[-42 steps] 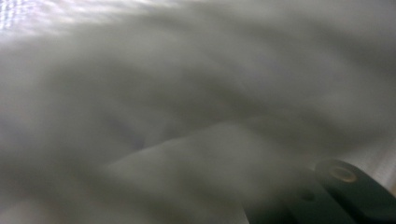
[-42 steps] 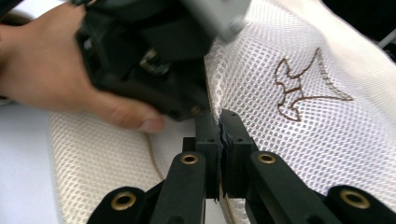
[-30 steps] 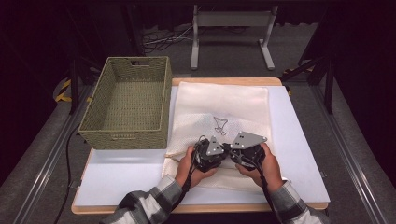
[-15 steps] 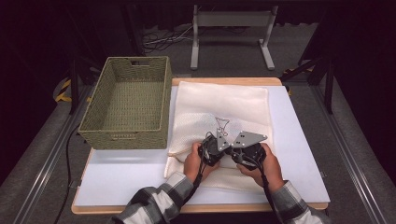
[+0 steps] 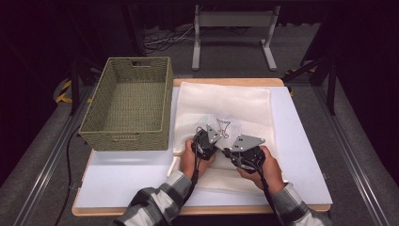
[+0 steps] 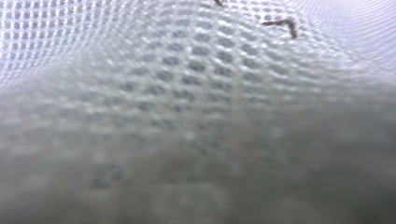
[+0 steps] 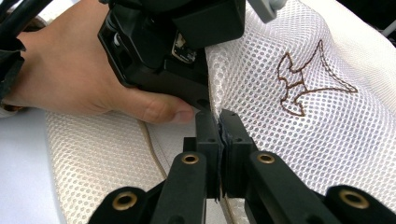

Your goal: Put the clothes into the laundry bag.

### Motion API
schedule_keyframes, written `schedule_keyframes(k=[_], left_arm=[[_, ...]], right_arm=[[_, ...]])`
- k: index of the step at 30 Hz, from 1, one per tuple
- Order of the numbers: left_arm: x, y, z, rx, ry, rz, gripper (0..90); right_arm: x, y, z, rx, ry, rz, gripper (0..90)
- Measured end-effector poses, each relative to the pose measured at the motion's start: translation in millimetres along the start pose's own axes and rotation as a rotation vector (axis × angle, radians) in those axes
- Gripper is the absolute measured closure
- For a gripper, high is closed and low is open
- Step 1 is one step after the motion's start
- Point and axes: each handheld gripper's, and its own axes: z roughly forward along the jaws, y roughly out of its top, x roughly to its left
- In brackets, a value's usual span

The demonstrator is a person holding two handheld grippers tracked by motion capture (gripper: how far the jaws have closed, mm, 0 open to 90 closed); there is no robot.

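My right tool [image 7: 219, 135] pinches a raised fold of the white mesh bag [image 5: 226, 106], which lies on the table [image 5: 301, 155] just right of the wicker basket [image 5: 129, 101]. My left tool [image 5: 205, 141] has just closed on the same fold, touching the right one.

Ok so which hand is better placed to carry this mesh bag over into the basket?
Left, probably. The left gripper sits nearer the wicker basket and has just been closing its jaws on the white mesh bag. The right gripper is clamped on the bag too, but farther away.
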Motion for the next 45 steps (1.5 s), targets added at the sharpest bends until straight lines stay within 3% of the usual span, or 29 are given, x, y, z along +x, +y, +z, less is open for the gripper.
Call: schedule_keyframes(k=[5, 6, 7, 9, 10, 17, 21, 23, 24, 28, 29, 32, 35, 38, 45], left_arm=[[0.2, -0.7, -1.5, -0.002, -0.043, 0.0, 88.2], [0.6, -1.2, -2.3, -0.009, -0.069, 0.001, 86.0], [0.6, -1.2, -2.3, -0.009, -0.069, 0.001, 83.0], [-0.6, -2.4, -5.0, -0.015, -0.089, 0.014, 81.4], [-2.5, -3.8, -8.8, -0.026, -0.137, 0.025, 80.6], [-16.7, -8.5, -21.1, -0.014, -0.187, 0.099, 65.6], [-16.8, -10.4, -24.2, -0.021, -0.242, 0.111, 67.6], [-16.9, -10.5, -24.8, -0.025, -0.245, 0.114, 70.8], [-16.5, -10.0, -22.8, -0.029, -0.276, 0.097, 71.3], [-20.5, -8.5, -14.7, -0.022, -0.294, 0.105, 74.6], [-23.7, -7.1, -10.1, 0.003, -0.248, 0.134, 81.8], [-22.8, -4.4, -6.3, 0.013, -0.2, 0.126, 89.0], [-18.3, -2.6, -2.1, 0.024, -0.121, 0.114, 89.8], [-13.0, -0.5, 1.5, 0.033, -0.041, 0.129, 89.8], [-7.1, 0.3, 3.1, 0.037, 0.01, 0.111, 89.9]], right_arm=[[0.1, -0.9, 0.8, 0.0, -0.004, 0.002, 88.2], [0.0, -1.0, 0.7, 0.002, -0.006, 0.0, 88.2], [0.0, -1.0, 0.7, 0.002, -0.006, 0.0, 88.2], [-1.1, -1.4, -0.6, 0.001, -0.01, 0.003, 88.1], [-1.3, -1.5, -1.1, -0.001, -0.012, 0.007, 88.1], [-3.7, -0.7, -6.2, -0.027, -0.027, 0.014, 88.1], [-4.3, -0.3, -7.9, -0.03, -0.03, 0.013, 88.0], [-4.3, -0.1, -8.2, -0.032, -0.025, 0.007, 88.1], [-3.9, -0.1, -8.0, -0.026, -0.018, 0.006, 88.0], [-3.4, -0.7, -6.5, -0.011, 0.01, 0.001, 87.8], [-3.3, -0.9, -5.9, -0.003, 0.016, 0.005, 87.9], [-2.9, -1.4, -5.8, 0.005, 0.017, 0.002, 88.0], [-2.4, -2.1, -4.9, 0.013, 0.022, -0.009, 88.1], [-0.8, -2.3, -3.4, 0.016, 0.026, -0.012, 88.2], [2.2, -2.0, -0.6, 0.022, 0.026, -0.02, 88.3]])
